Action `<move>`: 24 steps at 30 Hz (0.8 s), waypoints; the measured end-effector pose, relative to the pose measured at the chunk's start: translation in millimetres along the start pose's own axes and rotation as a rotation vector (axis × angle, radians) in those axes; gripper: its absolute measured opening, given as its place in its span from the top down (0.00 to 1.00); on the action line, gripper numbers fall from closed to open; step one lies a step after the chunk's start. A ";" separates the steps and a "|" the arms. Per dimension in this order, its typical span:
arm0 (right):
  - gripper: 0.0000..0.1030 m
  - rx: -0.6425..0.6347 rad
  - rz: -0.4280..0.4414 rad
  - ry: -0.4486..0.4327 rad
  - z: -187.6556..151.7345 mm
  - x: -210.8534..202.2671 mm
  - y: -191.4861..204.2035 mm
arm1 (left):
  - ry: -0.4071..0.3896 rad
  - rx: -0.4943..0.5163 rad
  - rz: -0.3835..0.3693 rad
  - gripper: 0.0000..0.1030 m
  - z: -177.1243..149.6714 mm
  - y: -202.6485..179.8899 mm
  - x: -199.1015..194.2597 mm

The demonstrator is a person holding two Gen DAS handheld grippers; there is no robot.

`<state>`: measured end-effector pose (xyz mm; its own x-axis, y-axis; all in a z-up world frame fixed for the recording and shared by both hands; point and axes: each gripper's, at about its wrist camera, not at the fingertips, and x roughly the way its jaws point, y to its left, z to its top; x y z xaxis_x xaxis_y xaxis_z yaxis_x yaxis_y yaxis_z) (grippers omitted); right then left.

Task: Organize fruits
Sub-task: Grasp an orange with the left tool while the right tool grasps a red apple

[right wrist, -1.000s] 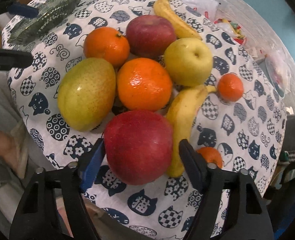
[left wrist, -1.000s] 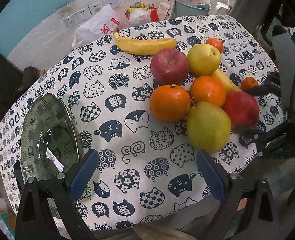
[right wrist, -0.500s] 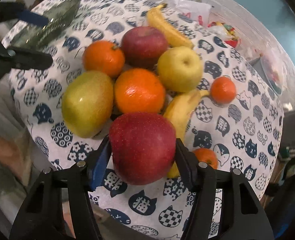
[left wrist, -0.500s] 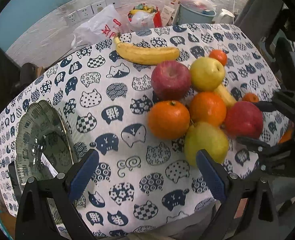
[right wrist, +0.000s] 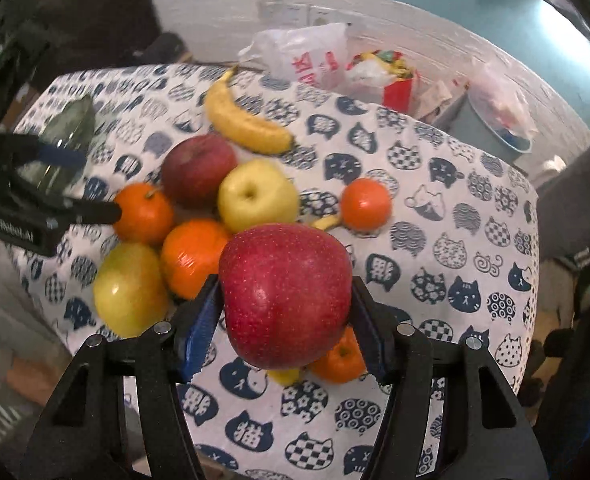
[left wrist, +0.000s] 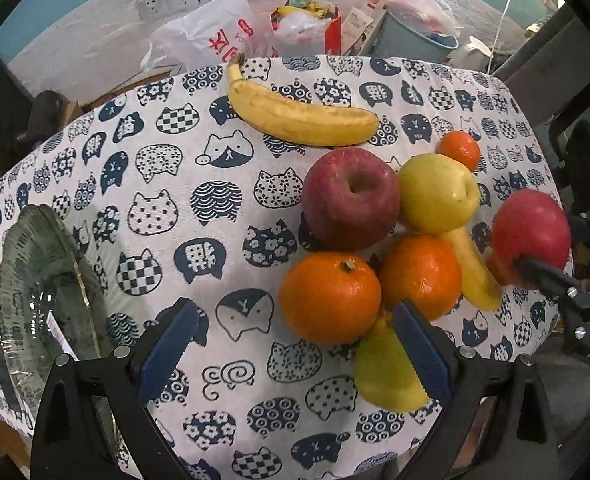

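My right gripper (right wrist: 285, 320) is shut on a red apple (right wrist: 285, 294) and holds it above the fruit pile; the apple also shows in the left wrist view (left wrist: 531, 232). On the cat-print cloth lie a dark red apple (left wrist: 351, 198), a yellow apple (left wrist: 437, 192), two oranges (left wrist: 329, 298) (left wrist: 419, 274), a green pear (left wrist: 383, 372), a banana (left wrist: 301, 116), a second banana (left wrist: 473, 268) and a small tangerine (left wrist: 459, 150). My left gripper (left wrist: 295, 348) is open and empty, its jaws near the orange and pear. A glass plate (left wrist: 35, 304) sits at the left edge.
Plastic bags (left wrist: 211, 40), a red snack bag (left wrist: 307, 26) and a grey bin (left wrist: 415, 36) stand behind the table by the wall sockets. Another small tangerine (right wrist: 341, 356) lies under the held apple. The table's front edge is close below both grippers.
My right gripper closed on the red apple and lifted it off the cloth. My left gripper moved forward and right, toward the orange and pear.
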<state>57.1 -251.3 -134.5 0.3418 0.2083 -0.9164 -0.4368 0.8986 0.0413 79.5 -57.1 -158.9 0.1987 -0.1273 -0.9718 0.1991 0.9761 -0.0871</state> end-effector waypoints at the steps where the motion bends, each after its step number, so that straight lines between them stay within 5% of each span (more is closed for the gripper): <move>1: 0.40 0.005 -0.001 -0.002 -0.2 -0.3 -3.3 | 0.007 -0.005 0.000 0.04 1.8 -0.3 3.8; 17: 0.40 0.049 0.016 -0.023 11.4 2.8 -18.5 | 0.082 0.018 0.001 0.04 16.3 -8.2 42.7; 20: 0.40 0.050 0.020 -0.024 12.9 3.4 -18.4 | 0.087 0.013 -0.036 0.14 15.0 -6.3 48.5; 22: 0.40 0.050 0.021 -0.024 14.2 3.8 -18.3 | 0.093 0.010 -0.073 0.31 14.9 -6.8 49.0; 24: 0.40 0.047 0.020 -0.025 15.2 3.9 -17.5 | 0.089 0.020 -0.082 0.34 16.2 -8.6 47.2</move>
<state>78.8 -260.3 -132.7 0.3546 0.2354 -0.9049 -0.4042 0.9113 0.0787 102.8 -74.3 -200.4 0.0954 -0.1897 -0.9772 0.2303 0.9593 -0.1637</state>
